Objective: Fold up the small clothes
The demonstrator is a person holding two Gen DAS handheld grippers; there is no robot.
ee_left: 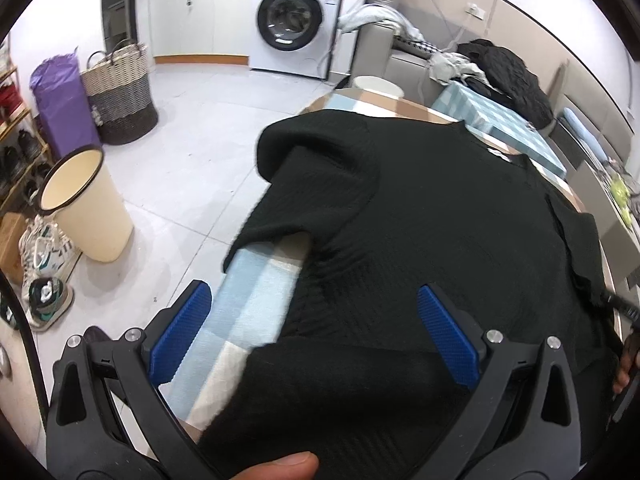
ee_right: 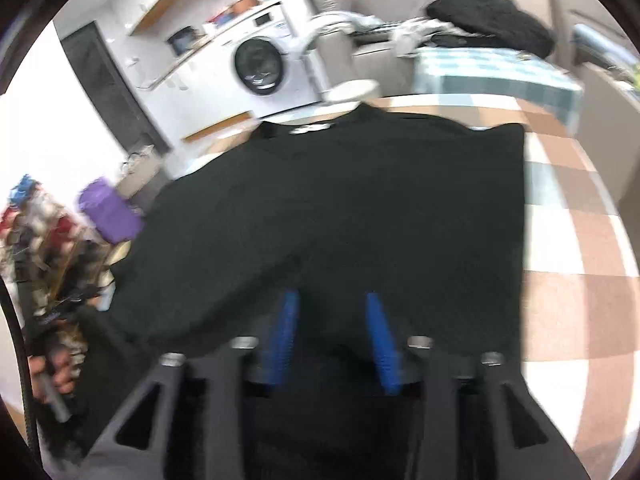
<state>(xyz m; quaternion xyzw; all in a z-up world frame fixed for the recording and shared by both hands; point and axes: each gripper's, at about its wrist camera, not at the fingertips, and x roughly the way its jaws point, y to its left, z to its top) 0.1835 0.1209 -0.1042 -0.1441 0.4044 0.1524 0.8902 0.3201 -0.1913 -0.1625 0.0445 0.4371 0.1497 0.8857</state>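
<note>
A black knit T-shirt [ee_left: 440,208] lies spread on a checked tablecloth [ee_left: 256,304], its neck label [ee_left: 500,154] at the far side. One short sleeve [ee_left: 320,168] hangs bunched over the table's left edge. My left gripper [ee_left: 316,320] is open wide above the shirt's near left hem, with nothing pinched between its blue pads [ee_left: 180,336]. The right wrist view is blurred. There the shirt [ee_right: 360,200] fills the middle, and my right gripper [ee_right: 334,338] hovers over its near hem, blue fingers [ee_right: 286,336] apart, gripping no cloth.
On the floor to the left stand a cream bin [ee_left: 84,208], a woven basket [ee_left: 120,92], a purple bag [ee_left: 64,96] and shoes [ee_left: 44,264]. A washing machine [ee_left: 296,20] is at the back. A sofa with piled clothes [ee_left: 504,76] lies beyond the table [ee_right: 568,280].
</note>
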